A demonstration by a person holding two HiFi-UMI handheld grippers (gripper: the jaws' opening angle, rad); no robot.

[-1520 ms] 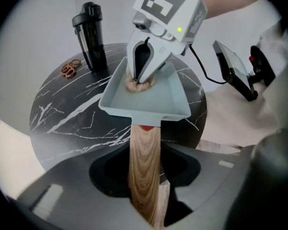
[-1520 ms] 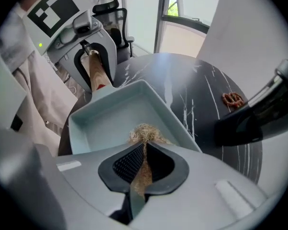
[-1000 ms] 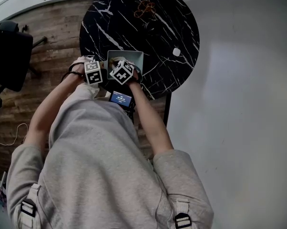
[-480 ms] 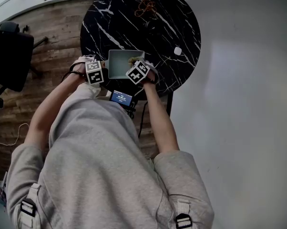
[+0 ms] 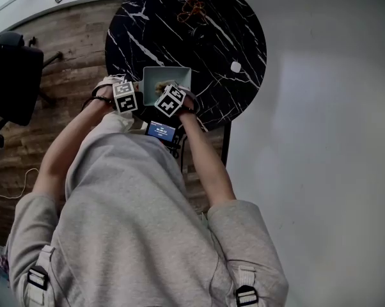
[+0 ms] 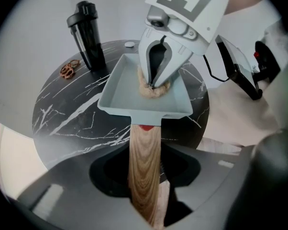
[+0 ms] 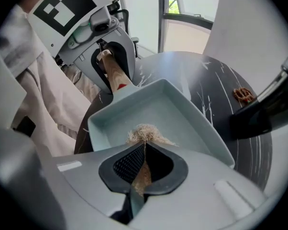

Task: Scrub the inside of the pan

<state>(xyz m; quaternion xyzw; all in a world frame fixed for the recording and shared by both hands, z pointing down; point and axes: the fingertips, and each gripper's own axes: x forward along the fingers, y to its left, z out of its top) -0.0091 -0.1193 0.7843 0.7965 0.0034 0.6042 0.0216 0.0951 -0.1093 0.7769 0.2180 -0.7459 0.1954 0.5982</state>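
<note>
Left tool, right tool, both clamped

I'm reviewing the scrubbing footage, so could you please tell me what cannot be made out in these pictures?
Floor of the pan under the scrubber: right gripper view, covered by it and the right claw.
Handle, near end: left gripper view, hidden inside the left claw.
Brown item on the table: head view, too small to identify.
Screen, its text: head view, too small.

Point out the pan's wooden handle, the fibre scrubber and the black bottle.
wooden handle (image 6: 145, 166), left gripper view, midway along the wood grain.
fibre scrubber (image 7: 145, 135), right gripper view, its frayed top tuft.
black bottle (image 6: 90, 44), left gripper view, middle of its body.
</note>
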